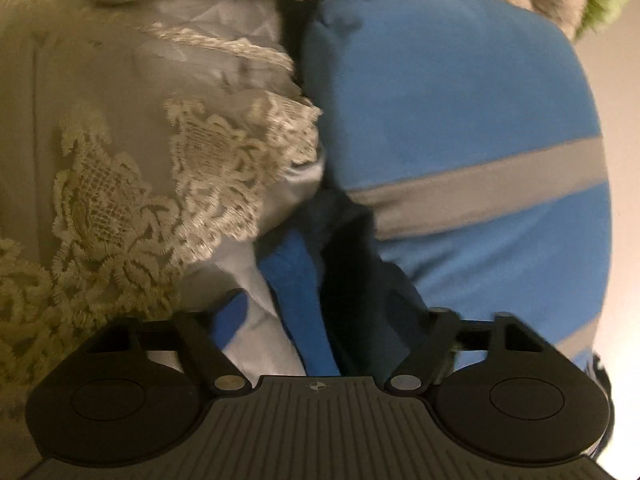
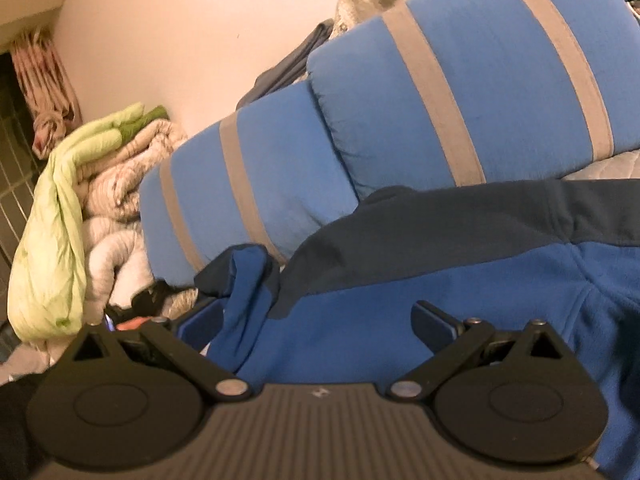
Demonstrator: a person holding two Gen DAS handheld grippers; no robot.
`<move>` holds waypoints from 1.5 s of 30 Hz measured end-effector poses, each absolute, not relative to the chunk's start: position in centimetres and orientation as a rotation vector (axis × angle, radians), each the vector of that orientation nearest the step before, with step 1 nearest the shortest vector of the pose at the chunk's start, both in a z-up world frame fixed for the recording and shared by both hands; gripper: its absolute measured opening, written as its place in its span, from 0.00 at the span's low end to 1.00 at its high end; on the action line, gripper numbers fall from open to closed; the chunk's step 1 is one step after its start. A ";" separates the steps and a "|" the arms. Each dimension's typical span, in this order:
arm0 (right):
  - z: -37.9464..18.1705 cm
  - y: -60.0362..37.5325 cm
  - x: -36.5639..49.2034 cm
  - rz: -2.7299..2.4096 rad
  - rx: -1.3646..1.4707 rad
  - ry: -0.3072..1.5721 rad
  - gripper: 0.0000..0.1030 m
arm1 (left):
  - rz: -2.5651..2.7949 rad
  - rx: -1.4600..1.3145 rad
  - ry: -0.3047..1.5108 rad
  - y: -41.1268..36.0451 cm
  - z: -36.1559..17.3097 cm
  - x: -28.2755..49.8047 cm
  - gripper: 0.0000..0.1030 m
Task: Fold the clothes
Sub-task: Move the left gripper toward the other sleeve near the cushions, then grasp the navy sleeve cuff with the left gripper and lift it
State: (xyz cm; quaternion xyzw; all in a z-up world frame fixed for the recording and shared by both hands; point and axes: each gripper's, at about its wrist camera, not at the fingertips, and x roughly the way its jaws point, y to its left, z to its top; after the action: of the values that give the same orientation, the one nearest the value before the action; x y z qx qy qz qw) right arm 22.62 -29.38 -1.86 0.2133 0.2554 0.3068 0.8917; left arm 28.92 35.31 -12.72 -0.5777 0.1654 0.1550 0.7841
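Fleece garment: a royal-blue fleece top [image 2: 420, 320] with navy panels lies rumpled on the bed, just in front of the blue pillows; its cloth fills the space ahead of both cameras.
Right hand-held gripper: the right hand-held gripper [image 2: 316, 316] has its fingers spread wide apart, one on each side of a raised fold of the fleece; whether either pad touches the cloth I cannot tell.
Left hand-held gripper: the left hand-held gripper [image 1: 336, 312] also stands apart, its blue left pad [image 1: 234, 312] beside a strip of the blue fleece [image 1: 300, 300] and navy cloth that runs up between the fingers; the right fingertip is lost in dark cloth.
Pillows: two blue pillows with grey stripes [image 2: 460, 92] lie side by side, touching the far edge of the fleece.
Bedspread: a beige lace-embroidered bedspread [image 1: 120, 200] lies left of the pillow in the left wrist view.
Bedding pile: a light-green quilt [image 2: 52, 220] and pale blankets are heaped left of the pillows, against the wall [image 2: 180, 32].
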 end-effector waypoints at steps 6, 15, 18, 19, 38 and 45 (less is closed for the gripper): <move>-1.9 -29.7 22.9 0.637 0.464 0.530 1.00 | 0.377 -1.199 0.383 35.3 -13.3 29.9 0.31; -2.1 -29.3 22.9 0.657 0.444 0.546 1.00 | 0.440 -1.124 0.438 34.9 -12.2 32.5 0.25; -2.0 -29.2 22.7 0.660 0.428 0.536 1.00 | 0.451 -1.095 0.471 34.9 -11.4 32.3 0.17; -2.0 -29.2 22.7 0.658 0.429 0.536 1.00 | 0.448 -1.087 0.470 34.9 -11.0 32.0 0.17; -3.0 -28.9 22.6 0.579 0.403 0.574 1.00 | 0.517 -0.911 0.401 33.6 1.0 20.3 0.16; -2.7 -29.1 22.2 0.545 0.378 0.550 1.00 | 0.560 -0.807 0.376 35.2 4.7 12.5 0.15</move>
State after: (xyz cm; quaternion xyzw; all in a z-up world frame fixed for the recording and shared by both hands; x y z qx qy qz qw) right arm 22.17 -29.10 -2.68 0.1831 0.2664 0.2640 0.9088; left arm 12.47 35.23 4.67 -0.3852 0.1796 0.2672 0.8648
